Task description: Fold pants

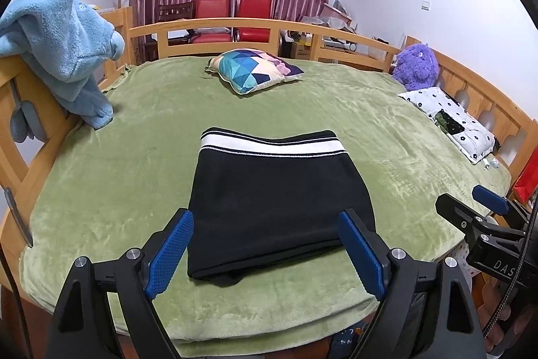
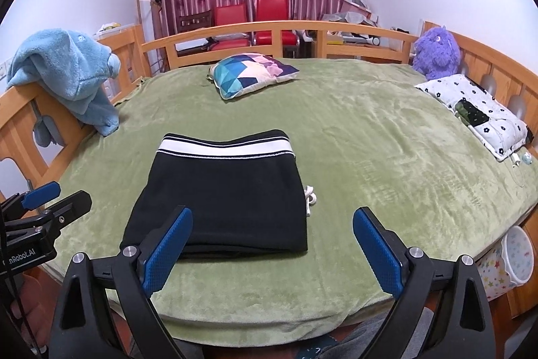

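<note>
Black knit pants with a white-striped waistband (image 1: 269, 204) lie folded into a compact rectangle on the green plush bed cover (image 1: 134, 164), just ahead of both tools, waistband on the far side. My left gripper (image 1: 265, 254) stands wide apart and empty, hovering clear above the near fold. My right gripper (image 2: 272, 251) is likewise spread, nothing between its pads. The fold looks finished to me. To close out well, I should lift straight away, without snagging the near edge or the white drawstring (image 2: 310, 195) beyond my right tool.
</note>
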The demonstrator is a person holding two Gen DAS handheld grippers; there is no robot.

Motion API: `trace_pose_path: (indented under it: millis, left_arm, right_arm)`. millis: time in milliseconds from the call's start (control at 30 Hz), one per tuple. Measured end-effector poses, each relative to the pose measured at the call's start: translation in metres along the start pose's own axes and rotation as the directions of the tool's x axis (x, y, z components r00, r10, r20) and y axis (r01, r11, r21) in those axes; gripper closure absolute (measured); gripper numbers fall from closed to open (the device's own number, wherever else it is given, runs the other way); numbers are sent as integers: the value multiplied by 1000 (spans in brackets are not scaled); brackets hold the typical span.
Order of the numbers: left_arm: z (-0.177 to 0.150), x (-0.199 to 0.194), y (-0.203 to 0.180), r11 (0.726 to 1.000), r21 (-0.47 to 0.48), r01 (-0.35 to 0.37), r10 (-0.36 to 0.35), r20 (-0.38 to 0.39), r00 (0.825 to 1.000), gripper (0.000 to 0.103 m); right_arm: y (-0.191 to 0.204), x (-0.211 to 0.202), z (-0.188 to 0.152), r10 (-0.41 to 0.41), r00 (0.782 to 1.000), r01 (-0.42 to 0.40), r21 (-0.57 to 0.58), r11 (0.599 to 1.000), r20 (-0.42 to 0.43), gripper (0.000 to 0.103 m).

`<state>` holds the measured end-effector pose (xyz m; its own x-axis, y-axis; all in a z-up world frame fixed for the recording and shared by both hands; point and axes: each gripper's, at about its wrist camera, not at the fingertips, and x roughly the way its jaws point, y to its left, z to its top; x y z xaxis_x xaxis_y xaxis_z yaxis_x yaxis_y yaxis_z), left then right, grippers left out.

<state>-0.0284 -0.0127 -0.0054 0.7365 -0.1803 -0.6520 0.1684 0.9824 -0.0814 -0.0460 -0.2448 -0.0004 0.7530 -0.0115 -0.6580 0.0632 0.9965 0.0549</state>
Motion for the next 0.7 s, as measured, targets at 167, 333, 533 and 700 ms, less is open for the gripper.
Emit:
trace_pose_path:
  millis: [167, 333, 533, 700]
  left_arm:
    - [0, -1, -1, 1000, -1, -1, 1, 2, 1000, 16]
    - [0, -2, -3, 1000, 6, -2, 2, 1, 1000, 16]
    - [0, -3, -3, 1000, 7, -2, 2, 2, 1000, 16]
    - [1, -4, -3, 1000, 8, 2, -2, 5, 1000, 16]
  right_arm:
    - [1, -4, 0, -4, 1000, 4, -6, 1000, 5, 8]
    - [2, -6, 0, -4, 1000, 4, -3, 1000, 6, 8]
    - [1, -8, 1, -6, 1000, 6, 3, 1000, 2, 8]
    - [0, -9, 2, -4, 1000, 4, 5, 1000, 5, 8]
